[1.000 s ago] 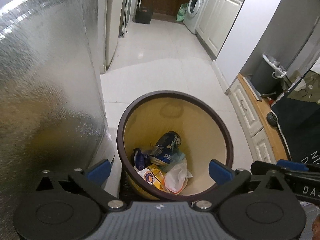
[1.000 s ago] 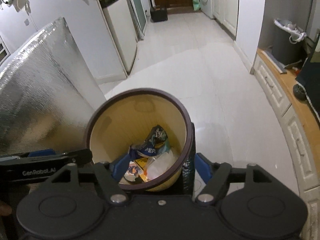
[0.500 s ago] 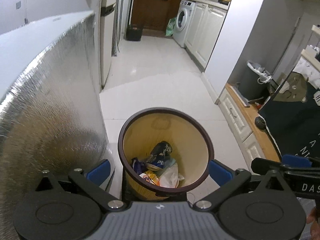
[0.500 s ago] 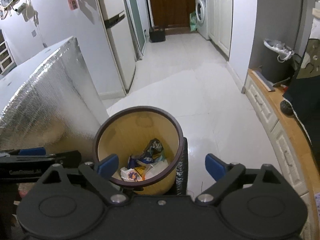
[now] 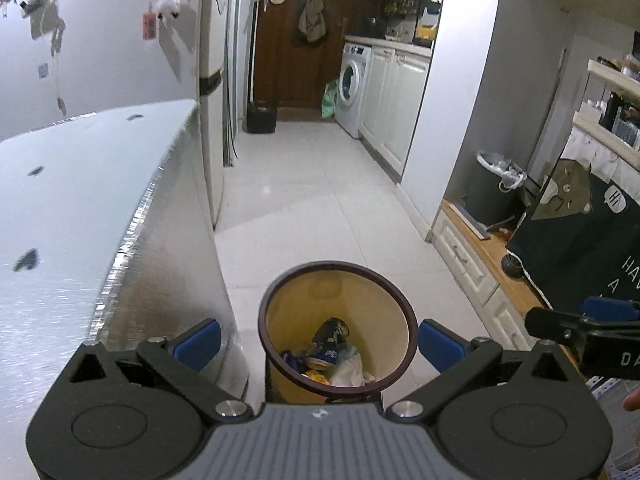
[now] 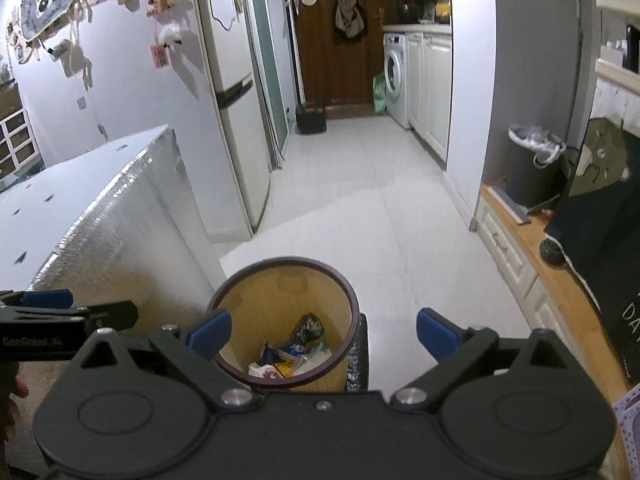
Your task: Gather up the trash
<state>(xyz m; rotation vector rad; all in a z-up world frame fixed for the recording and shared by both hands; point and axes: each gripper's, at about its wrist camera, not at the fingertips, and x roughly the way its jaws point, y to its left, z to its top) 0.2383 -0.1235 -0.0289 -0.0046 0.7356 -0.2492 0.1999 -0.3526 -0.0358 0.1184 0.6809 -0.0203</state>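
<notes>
Upright tan bin (image 5: 280, 320), trash (image 5: 332, 356) inside

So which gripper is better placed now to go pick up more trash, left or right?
Neither clearly, maybe right. Left gripper and right gripper are both open and empty above the bin. The foil-covered box crowds the left; open floor lies beside the right. No loose trash is visible.

Can in the bin (image 5: 331, 340): I read "PE" in white on blue, the rest hidden by other trash.
Dark cloth at 3 o'clock (image 5: 588, 248): "HI" in a speech bubble by the bear; below it "HAV" and "A", cut off at the frame edge.
My right tongs (image 5: 592, 328), seen from the left: "DA" on the arm.
My left tongs (image 6: 44, 320), seen from the right at 9 o'clock: "GenRobot", the ending blurred.
Same cloth, right view (image 6: 600, 216): "DA".
</notes>
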